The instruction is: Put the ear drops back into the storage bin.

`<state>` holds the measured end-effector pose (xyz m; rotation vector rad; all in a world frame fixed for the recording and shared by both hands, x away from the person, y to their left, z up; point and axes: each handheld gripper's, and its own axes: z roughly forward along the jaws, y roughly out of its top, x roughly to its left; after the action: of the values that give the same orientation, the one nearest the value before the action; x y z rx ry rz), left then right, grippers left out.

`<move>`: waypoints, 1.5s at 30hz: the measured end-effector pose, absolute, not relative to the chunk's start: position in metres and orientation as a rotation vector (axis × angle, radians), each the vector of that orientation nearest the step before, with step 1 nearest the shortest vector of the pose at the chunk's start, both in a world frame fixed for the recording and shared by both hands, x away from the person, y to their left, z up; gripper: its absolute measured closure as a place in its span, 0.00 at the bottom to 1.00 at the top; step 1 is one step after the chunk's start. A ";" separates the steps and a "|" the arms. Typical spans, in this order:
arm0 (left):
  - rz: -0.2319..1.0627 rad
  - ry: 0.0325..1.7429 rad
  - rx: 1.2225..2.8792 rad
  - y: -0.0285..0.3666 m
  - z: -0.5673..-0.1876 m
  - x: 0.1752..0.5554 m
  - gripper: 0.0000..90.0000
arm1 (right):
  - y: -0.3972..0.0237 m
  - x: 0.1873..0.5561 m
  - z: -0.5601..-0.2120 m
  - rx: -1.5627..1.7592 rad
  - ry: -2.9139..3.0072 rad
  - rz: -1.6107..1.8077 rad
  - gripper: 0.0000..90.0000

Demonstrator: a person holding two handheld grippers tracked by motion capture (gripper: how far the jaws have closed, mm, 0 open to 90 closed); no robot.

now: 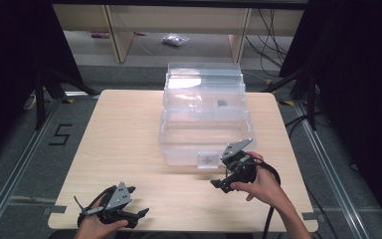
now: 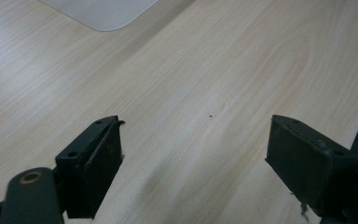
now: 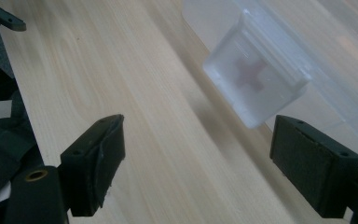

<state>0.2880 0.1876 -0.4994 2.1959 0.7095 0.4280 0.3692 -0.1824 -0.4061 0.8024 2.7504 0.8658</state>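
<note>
The latch (image 3: 254, 81) on the near wall of the clear box (image 1: 205, 112) is being approached by the open right gripper (image 1: 229, 175); closing on it seems next. The left gripper (image 1: 132, 201) is held open, empty, at the table's (image 1: 129, 129) near left.

Two black hand-held grippers (image 1: 132, 213) (image 1: 218, 184) with grey three-cornered top plates, black trailing cables, brass-ringed screw holes.

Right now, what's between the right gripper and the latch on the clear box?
Just bare table. In the right gripper view, the right gripper is open with light wood running up to the latch on the clear box.
</note>
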 end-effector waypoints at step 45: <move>0.428 0.706 2.202 0.188 -0.498 0.287 0.20 | -0.215 0.343 -0.463 0.928 2.728 0.932 0.20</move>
<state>0.2875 0.1878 -0.4984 2.2019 0.7061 0.4284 0.3429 -0.2151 -0.4634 0.9280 2.7282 0.9319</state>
